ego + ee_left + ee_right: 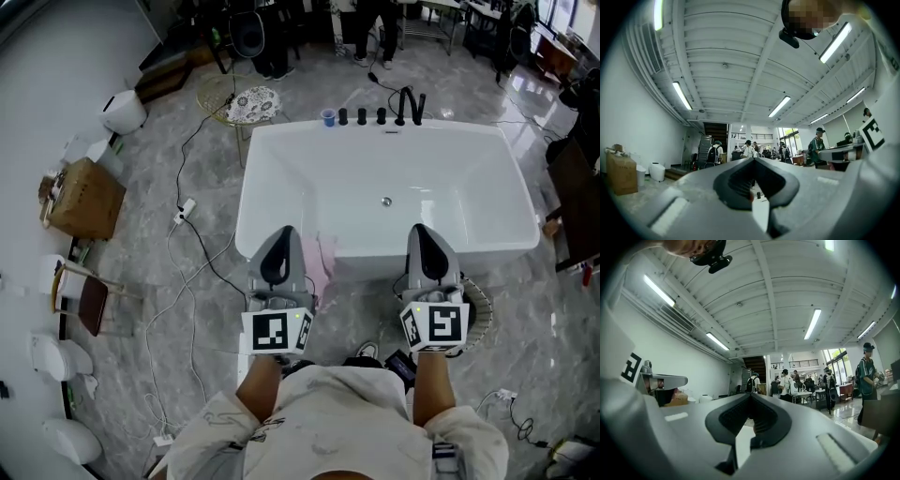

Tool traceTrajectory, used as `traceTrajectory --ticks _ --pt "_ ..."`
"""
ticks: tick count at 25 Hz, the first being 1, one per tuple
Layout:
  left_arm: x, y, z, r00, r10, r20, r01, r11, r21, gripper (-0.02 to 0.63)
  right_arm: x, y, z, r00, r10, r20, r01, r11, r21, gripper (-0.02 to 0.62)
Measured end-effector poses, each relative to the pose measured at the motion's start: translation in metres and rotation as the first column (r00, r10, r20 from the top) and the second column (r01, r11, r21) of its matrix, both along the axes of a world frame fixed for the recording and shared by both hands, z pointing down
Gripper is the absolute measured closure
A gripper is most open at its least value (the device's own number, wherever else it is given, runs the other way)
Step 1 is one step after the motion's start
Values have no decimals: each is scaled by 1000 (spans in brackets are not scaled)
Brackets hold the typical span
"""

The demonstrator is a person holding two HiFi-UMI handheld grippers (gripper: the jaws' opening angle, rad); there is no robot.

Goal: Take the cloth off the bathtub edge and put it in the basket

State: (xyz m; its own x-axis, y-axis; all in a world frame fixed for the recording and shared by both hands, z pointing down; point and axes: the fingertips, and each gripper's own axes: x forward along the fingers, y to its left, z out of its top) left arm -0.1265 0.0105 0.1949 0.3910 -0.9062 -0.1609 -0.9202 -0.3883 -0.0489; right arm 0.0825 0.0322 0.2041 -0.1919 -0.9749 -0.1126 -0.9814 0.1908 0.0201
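Hanging where, exactly, is that pale pink cloth [319, 265]?

Over the near rim of the white rectangular bathtub [375, 251]. Part of it lies on the rim and the rest falls down the outer wall toward the grey marble floor [187, 169]. It sits just beside the left hand-held gripper [283, 234].

And the round wire basket [478, 314]?

On the floor by the tub's near side, mostly hidden behind the right hand-held gripper [419, 230]. I can't make out all of it.

Is either hand-held gripper ready to take the cloth?

Not as they stand. Both have their jaws pressed together with nothing between them. Each gripper's own view shows only the room beyond the tips. Whichever goes in needs to open first, and the left one is nearer.

How do you expect the cloth to handle?

Light and limp, I'd say. It should fold and sag from wherever it is pinched, with a tail trailing below. It isn't fragile, but the glossy rim looks slick, so a careless nudge could slide it off.

So where would you grip?

At the fold on top of the rim, bunching a good thickness of fabric instead of a thin edge. Then lift it clear before carrying it across.
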Motion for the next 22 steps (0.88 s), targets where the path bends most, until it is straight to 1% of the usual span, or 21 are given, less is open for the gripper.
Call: traceTrajectory --ticks 4,9,14,22 --pt "17 -10 -4 1000 -27 6 27 1000 5 604 20 -16 -5 1000 -23 18 23 1000 10 594" --pt "15 -35 2 999 -44 9 44 999 2 604 12 -42 2 998 -55 17 55 998 -2 594" --pt "-6 -77 7 1000 -26 14 26 1000 9 604 -19 -81 4 999 -54 5 54 999 -2 593" --pt "-64 -142 13 1000 -6 12 6 1000 3 604 -85 -147 7 999 -50 -15 49 999 -21 594"
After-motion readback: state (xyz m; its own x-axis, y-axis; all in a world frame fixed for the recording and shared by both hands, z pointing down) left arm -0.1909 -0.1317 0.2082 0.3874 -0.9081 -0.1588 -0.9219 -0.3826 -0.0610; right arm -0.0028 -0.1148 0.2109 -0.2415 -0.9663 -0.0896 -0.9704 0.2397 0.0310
